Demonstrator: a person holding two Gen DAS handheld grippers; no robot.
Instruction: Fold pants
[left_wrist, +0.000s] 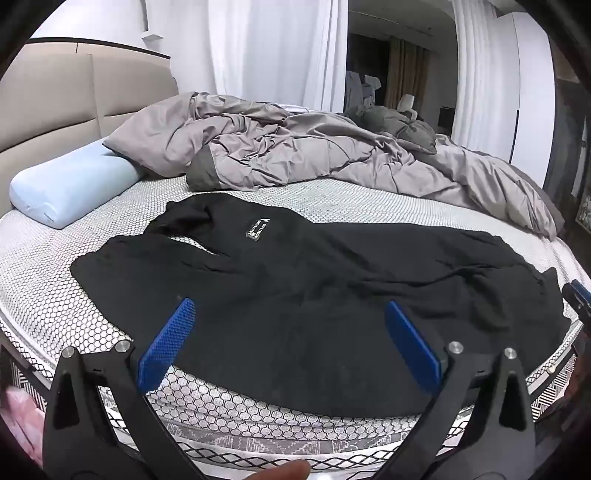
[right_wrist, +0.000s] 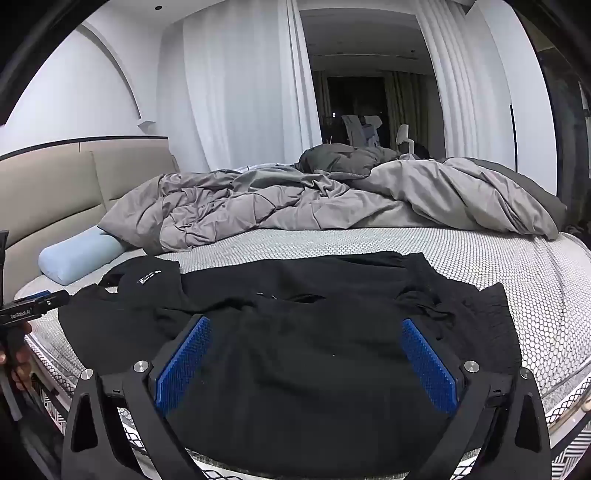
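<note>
- While the black pants (left_wrist: 314, 295) lie spread and wrinkled on the bed (left_wrist: 92, 295), near its front edge, no fold looks started.
- Left gripper (left_wrist: 288, 339) hovers above the cloth with its jaws spread wide, pinching nothing.
- Right gripper (right_wrist: 306, 354) is the same: jaws wide apart, empty, over the fabric.
- To do this step well, I think each gripper should pinch one edge only, then lift both sides evenly.
- Duvet (left_wrist: 295, 147) lies behind, well apart.

You have bare mattress (left_wrist: 48, 291) left of and beyond the pants (left_wrist: 295, 295); a pillow (left_wrist: 70, 184) and heaped duvet (left_wrist: 295, 147) block the far side.
</note>
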